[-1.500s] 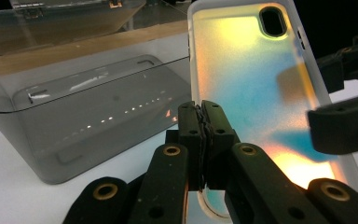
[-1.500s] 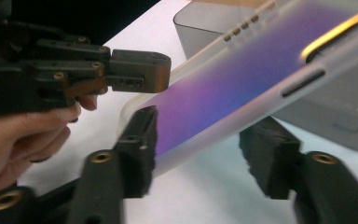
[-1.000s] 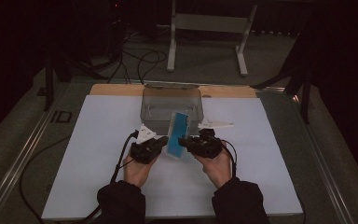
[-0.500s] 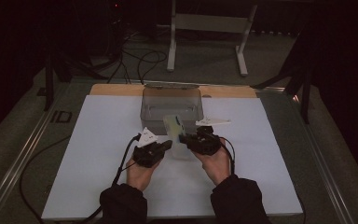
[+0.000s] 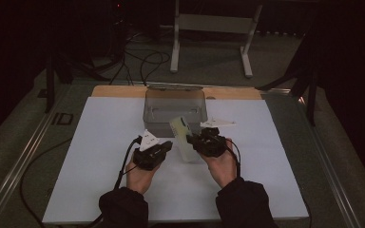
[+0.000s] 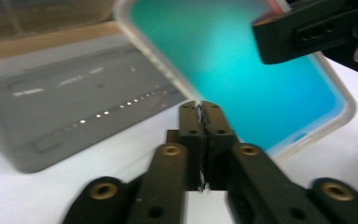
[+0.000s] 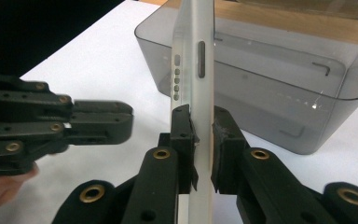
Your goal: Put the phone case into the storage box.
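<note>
- The right tool [image 7: 200, 128] was clamped on a phone [image 7: 193, 84], with one black jaw on each flat side near the phone's lower end.
- The left tool [image 6: 200, 108] had its jaws pressed together with nothing between them. In the left gripper view it sat just in front of the phone [image 6: 242, 65]; I could not tell if it touched.
- In the high view the left tool [image 5: 167, 146] and the right tool [image 5: 192, 139] were close together over the white surface [image 5: 100, 142].
- The phone [image 5: 183, 135] stood up, held above the surface, just in front of the grey box [image 5: 176, 107].
- The phone wore a see-through case. Its screen glowed blue-green, and its pale edge had a long side button and a row of small holes.
- The box [image 7: 279, 88] was smoky, see-through plastic.
- There was one phone, one box, two tools and two hands.
</note>
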`<state>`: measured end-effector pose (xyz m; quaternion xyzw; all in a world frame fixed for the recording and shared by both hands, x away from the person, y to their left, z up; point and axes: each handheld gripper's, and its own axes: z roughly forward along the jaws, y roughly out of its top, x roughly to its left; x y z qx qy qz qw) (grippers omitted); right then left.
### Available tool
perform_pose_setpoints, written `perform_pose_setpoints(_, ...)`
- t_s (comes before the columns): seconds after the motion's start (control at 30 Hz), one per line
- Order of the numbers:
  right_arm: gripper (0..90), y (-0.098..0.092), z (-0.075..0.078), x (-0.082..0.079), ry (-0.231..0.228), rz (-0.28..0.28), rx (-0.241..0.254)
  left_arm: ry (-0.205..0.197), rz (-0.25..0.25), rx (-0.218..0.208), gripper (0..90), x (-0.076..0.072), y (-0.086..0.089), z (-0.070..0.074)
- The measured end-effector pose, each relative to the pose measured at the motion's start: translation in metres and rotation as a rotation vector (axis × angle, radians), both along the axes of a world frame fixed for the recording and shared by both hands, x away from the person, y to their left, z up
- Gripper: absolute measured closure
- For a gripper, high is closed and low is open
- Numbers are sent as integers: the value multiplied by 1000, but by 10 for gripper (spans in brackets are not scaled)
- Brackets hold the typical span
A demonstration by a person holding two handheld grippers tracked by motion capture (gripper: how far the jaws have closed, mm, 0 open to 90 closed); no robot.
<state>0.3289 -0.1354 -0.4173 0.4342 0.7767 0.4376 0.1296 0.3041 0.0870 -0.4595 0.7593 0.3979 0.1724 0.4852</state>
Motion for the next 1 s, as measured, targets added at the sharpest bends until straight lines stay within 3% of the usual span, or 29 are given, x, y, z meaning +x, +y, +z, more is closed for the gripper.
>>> perform_pose_setpoints(0.2,812,-2,4,0,-2,5,9,-40,38,-13,635,-3,21,8)
perform_pose_setpoints(0.53,811,1,10,1,-10,24,14,-90,181,-3,176,-8,58,15)
perform_pose_setpoints(0.63,811,2,12,1,-11,28,19,-108,205,6,133,-12,67,15)
perform_pose_setpoints(0.77,811,3,14,1,-16,32,15,-115,223,18,11,-15,80,13)
perform_pose_setpoints(1.0,810,3,18,1,-20,34,19,-134,248,11,2,-25,101,8)
